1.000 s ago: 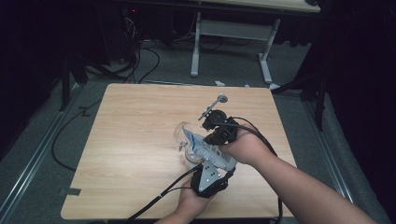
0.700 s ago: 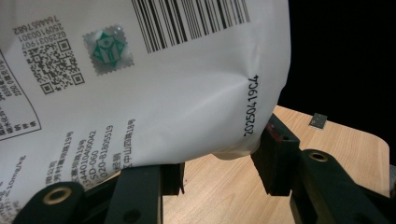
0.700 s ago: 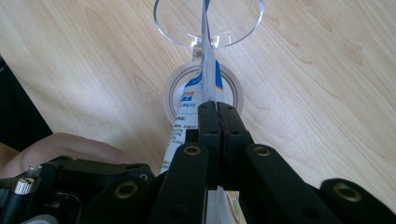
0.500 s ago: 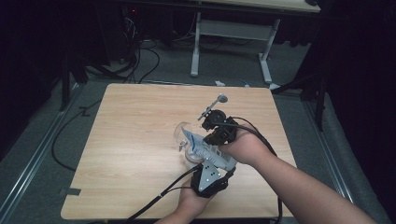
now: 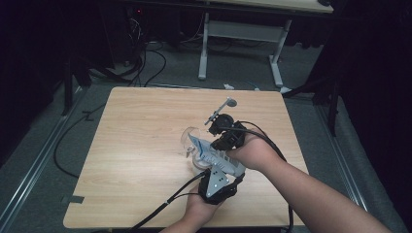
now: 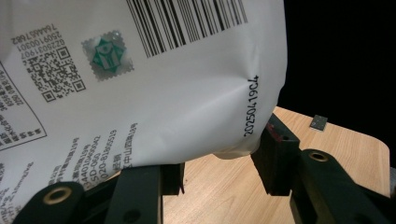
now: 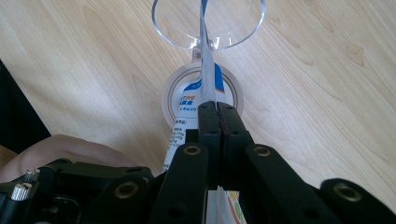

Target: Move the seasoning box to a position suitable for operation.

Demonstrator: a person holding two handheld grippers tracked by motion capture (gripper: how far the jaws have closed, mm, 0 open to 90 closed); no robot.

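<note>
A white pouch [image 5: 221, 160] with blue print hangs between both grippers over the wooden table [image 5: 136, 145]. My right gripper [image 5: 210, 145] is shut on the pouch's thin upper edge [image 7: 185, 128], its jaws [image 7: 217, 109] pressed flat together on it. From below, my left gripper [image 5: 214, 165] holds the pouch's body. In the left gripper view the barcoded back of the pouch [image 6: 163, 93] sits between the jaws [image 6: 219, 158], and both pads press its lower corners. The pouch's far end reaches into a clear glass [image 5: 190, 137], whose round rim [image 7: 233, 23] lies just past my right jaws.
A pale ring [image 7: 170, 100] lies on the table under the pouch, next to the glass. A small spoon-like metal piece [image 5: 229, 103] shows beyond the right gripper. Cables trail from both grippers toward the near table edge. Dark floor and a desk frame [image 5: 204, 48] lie behind.
</note>
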